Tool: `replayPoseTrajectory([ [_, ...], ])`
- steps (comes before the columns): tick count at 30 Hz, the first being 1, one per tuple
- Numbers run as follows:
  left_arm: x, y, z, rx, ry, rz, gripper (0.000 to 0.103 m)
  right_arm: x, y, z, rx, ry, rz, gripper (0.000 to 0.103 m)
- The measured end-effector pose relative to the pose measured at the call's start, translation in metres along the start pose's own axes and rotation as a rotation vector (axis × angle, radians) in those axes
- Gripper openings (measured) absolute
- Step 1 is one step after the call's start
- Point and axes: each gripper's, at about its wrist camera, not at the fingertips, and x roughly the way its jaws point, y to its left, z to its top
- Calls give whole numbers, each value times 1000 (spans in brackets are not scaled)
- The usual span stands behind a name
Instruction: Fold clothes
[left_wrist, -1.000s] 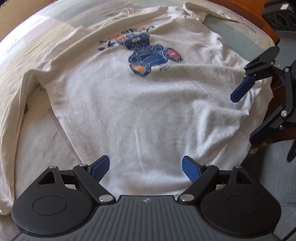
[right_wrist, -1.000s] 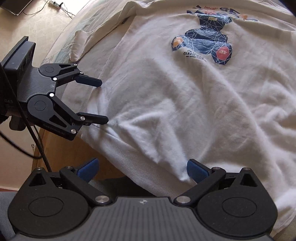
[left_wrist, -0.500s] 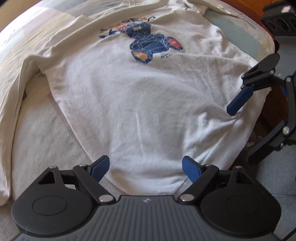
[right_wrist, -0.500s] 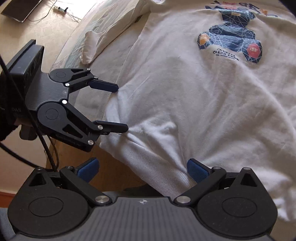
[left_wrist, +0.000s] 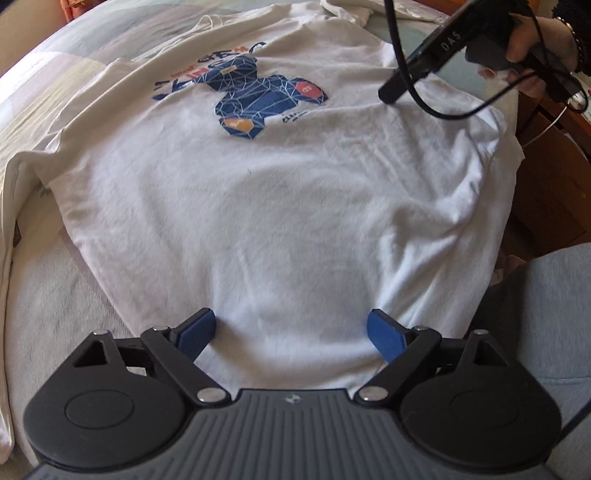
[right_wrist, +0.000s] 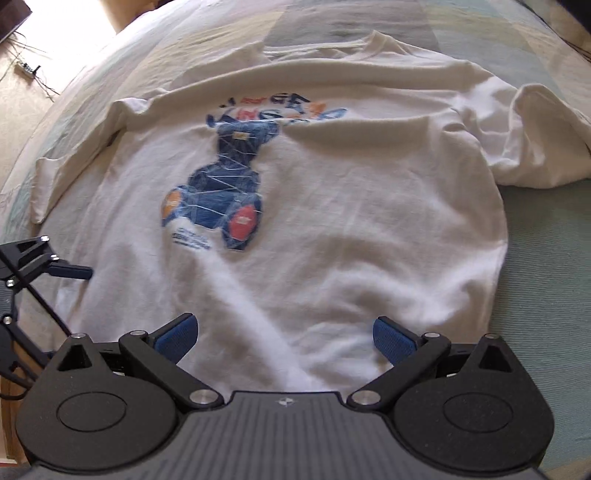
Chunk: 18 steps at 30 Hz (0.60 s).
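Left wrist: shirt (left_wrist: 280, 206) flat on bed (left_wrist: 40, 288), print up, long axis hem-to-collar, collar far from left gripper (left_wrist: 291, 330), jaws wide. Only here: hand (left_wrist: 535, 40). Right wrist: right gripper (right_wrist: 286, 338) spread, empty, over hem.

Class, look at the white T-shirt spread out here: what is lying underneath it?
The white T-shirt lies flat on a pale bedcover, visible around its edges with faint coloured bands towards the collar end. What lies directly beneath the shirt's middle is covered and cannot be seen.
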Motion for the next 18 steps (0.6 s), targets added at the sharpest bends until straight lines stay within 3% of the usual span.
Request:
replayPoseTrajectory([
  [4, -7, 5, 2, 9, 44, -14, 87, -4, -32, 6, 62, -60, -113, 102],
  [5, -9, 6, 6, 3, 23, -16, 85, -7, -36, 9, 78, -59, -137, 102],
  [7, -12, 7, 14, -9, -18, -20, 85, -15, -31, 9, 76, -59, -140, 102],
  [11, 2, 3, 20, 3, -25, -39, 85, -21, -4, 1, 0, -34, 0, 103],
  [13, 10, -3, 10, 38, 3, -24, 85, -11, 2, -5, -28, 14, -1, 103],
  [15, 9, -9, 1, 96, 24, -12, 88, -16, -7, -4, -4, 2, -28, 102],
  [18, 0, -3, 6, 70, 12, -14, 86, -22, -20, -3, 33, -15, -70, 101],
])
